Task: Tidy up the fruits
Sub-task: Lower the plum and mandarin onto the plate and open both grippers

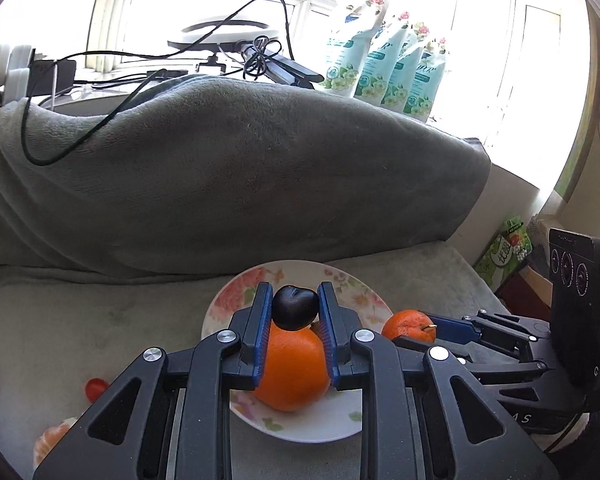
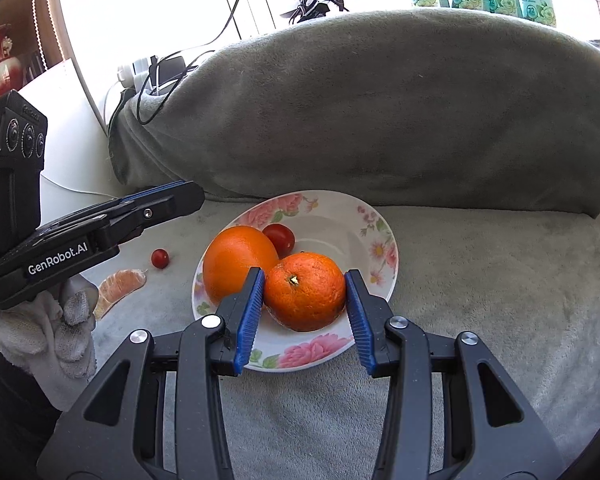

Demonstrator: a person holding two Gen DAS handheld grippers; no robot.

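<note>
The landmark is the flowered plate (image 2: 374,216), which sits on a grey plush cover (image 2: 480,280) in front of a long grey bolster.

The left gripper (image 1: 294,306) has its blue pads narrowly shut on a dark cherry (image 1: 293,307), pinched near the fingertips; in the left wrist view it appears above the plate's middle, over a large orange (image 1: 290,368) that lies in the plate.

The right gripper (image 2: 305,286) stands at medium width, its pads against both sides of a small mandarin (image 2: 304,290) with the stem end facing up, over the plate's near half. The mandarin is beside the large orange; whether they touch I cannot tell.

A cherry tomato (image 2: 279,238) rests in the plate behind the two. Left of the plate, on the cover, lie another cherry tomato (image 2: 160,258) and peeled mandarin segments (image 2: 120,286). A white-gloved hand (image 2: 56,332) carries the left gripper.
</note>
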